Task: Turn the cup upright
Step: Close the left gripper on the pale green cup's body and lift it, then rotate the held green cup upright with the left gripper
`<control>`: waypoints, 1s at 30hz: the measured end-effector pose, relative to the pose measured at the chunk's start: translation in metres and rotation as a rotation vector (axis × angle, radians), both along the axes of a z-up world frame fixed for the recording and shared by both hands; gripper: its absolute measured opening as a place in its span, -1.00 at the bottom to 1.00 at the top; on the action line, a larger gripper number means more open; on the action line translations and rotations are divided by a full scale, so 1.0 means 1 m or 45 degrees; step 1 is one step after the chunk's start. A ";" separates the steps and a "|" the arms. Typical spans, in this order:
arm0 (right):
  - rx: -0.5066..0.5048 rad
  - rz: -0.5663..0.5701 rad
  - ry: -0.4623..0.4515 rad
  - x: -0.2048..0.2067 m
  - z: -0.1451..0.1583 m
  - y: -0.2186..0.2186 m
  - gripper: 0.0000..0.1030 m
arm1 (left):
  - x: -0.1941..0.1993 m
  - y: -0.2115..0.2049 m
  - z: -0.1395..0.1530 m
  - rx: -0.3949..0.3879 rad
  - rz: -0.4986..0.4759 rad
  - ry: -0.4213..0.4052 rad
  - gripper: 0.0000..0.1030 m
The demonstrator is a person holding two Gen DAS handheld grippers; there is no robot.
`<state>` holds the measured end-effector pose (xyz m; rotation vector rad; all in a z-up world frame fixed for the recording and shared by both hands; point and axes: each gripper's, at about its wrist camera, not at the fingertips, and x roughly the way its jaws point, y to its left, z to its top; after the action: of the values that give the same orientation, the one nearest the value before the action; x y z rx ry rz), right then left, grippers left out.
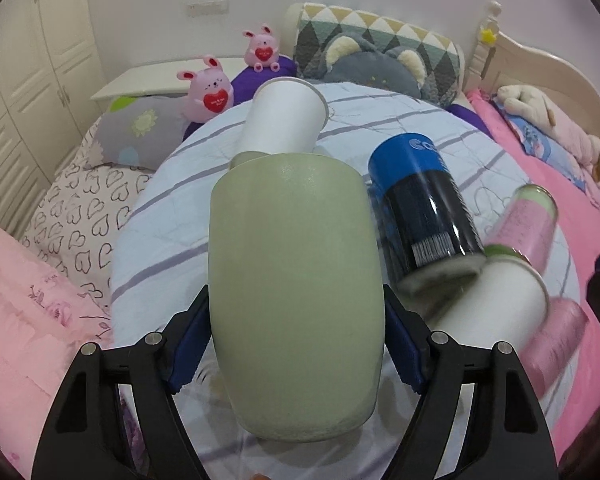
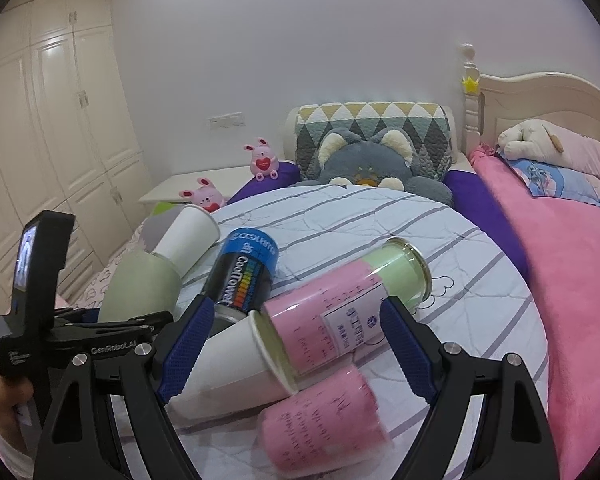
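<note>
My left gripper point(image 1: 296, 344) is shut on a pale green cup point(image 1: 296, 280), gripping its sides; the cup also shows at the left in the right wrist view point(image 2: 140, 292). A white paper cup point(image 1: 280, 116) lies tilted just beyond it. My right gripper point(image 2: 296, 344) is open, its jaws either side of a pile of cups lying on the bed: a glass cup with a pink and green label point(image 2: 352, 300), a white paper cup point(image 2: 236, 364), a pink cup point(image 2: 328, 420) and a blue-and-black cup point(image 2: 244, 272).
The cups lie on a striped white quilt point(image 2: 380, 216). A grey plush point(image 2: 364, 164) and patterned cushion point(image 2: 372, 120) sit at the back, two pink bunny toys point(image 2: 262, 160) at the back left, and a pink blanket point(image 2: 560, 260) on the right.
</note>
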<state>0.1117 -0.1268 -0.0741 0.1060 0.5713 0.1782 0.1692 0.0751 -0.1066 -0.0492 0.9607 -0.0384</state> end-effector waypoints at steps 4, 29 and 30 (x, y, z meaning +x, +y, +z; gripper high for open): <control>-0.015 0.006 0.003 -0.011 0.001 0.006 0.67 | -0.020 -0.001 0.006 0.011 -0.024 -0.003 0.53; 0.009 -0.089 0.051 -0.081 -0.004 -0.017 0.67 | -0.129 -0.030 0.014 0.035 -0.178 -0.005 0.53; 0.011 -0.086 0.053 -0.081 -0.005 -0.016 0.67 | -0.129 -0.029 0.013 0.031 -0.167 -0.004 0.53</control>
<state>0.0305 -0.1431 -0.0786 0.1378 0.6074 0.1128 0.0406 0.0465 -0.0940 0.0367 0.9601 -0.1474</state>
